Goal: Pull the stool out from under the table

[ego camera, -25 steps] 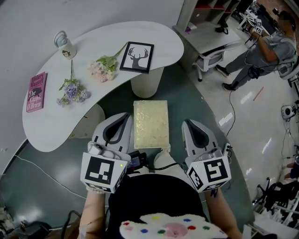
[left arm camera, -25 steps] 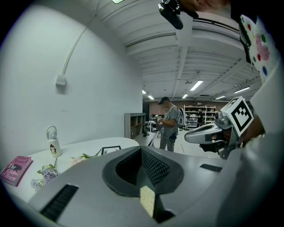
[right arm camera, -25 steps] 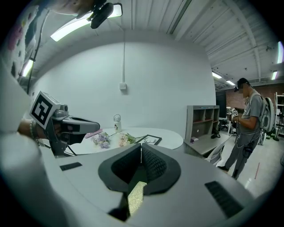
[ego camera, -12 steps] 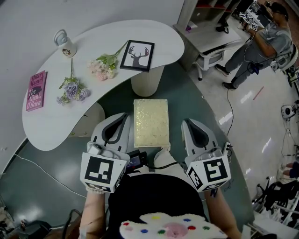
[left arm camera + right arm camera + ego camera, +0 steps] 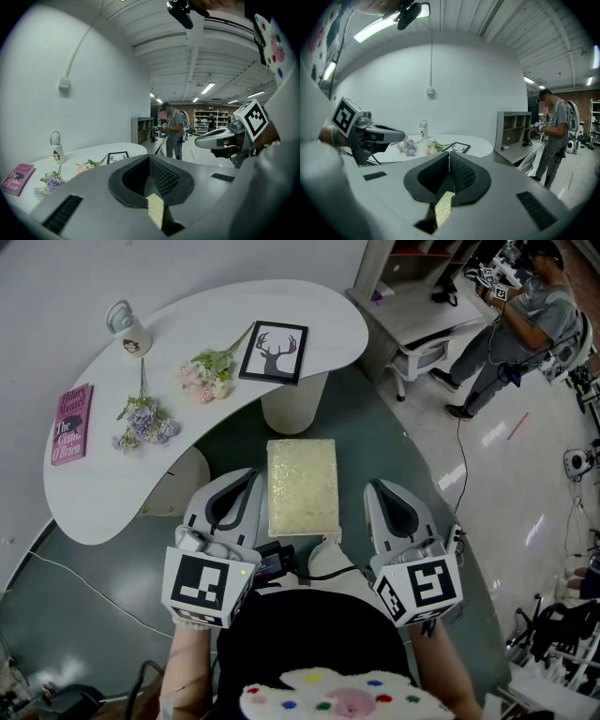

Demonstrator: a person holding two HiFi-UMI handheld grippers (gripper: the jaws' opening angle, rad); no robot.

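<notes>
Stool between two shut claws, in front of a white tabletop.

The stool (image 5: 302, 486), with a pale yellow rectangular seat, stands on the floor clear of the tabletop (image 5: 112, 493); only its far edge comes near the tabletop's leg (image 5: 293, 407). The left claw (image 5: 234, 488) sits just left of the stool and the right claw (image 5: 389, 498) just right of it, both with jaws together on nothing. Flanking the stool this way suggests the pull is done or the hands are resting. The stool's legs are hidden under its seat, and the person's body covers its near edge. Each claw's own view catches only a yellow sliver of seat. Beyond the stool, a book (image 5: 72, 424), flowers (image 5: 141, 423) and a framed picture (image 5: 275, 354) lie on the tabletop.
</notes>
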